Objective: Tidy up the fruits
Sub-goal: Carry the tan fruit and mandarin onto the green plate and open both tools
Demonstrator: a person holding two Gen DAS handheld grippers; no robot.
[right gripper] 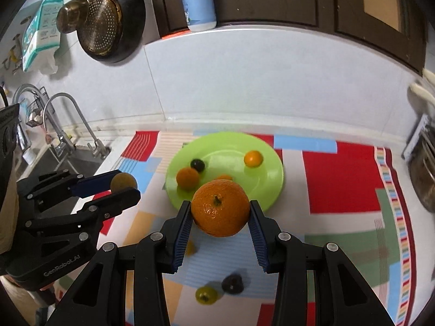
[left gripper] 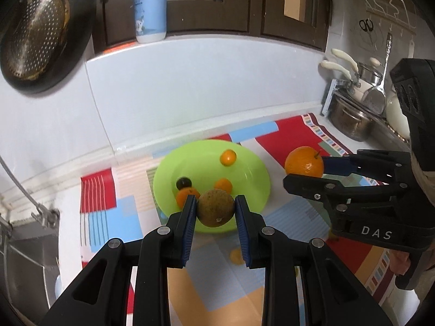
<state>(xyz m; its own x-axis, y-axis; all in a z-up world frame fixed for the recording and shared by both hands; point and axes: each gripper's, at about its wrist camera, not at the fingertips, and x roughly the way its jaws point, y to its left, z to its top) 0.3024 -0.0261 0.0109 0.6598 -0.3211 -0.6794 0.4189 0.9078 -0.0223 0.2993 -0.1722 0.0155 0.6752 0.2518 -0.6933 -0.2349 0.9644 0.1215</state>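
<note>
A lime green plate lies on a patchwork cloth. On it are small orange fruits and a dark round fruit. My left gripper is shut on a brown-green round fruit, held above the plate's near edge. My right gripper is shut on a large orange, held above the cloth to the right of the plate. A small green fruit and a dark fruit lie on the cloth below.
A sink with taps is at the left. Pots and utensils stand at the right. A pan with a strainer hangs on the tiled wall. A blue bottle stands on the ledge.
</note>
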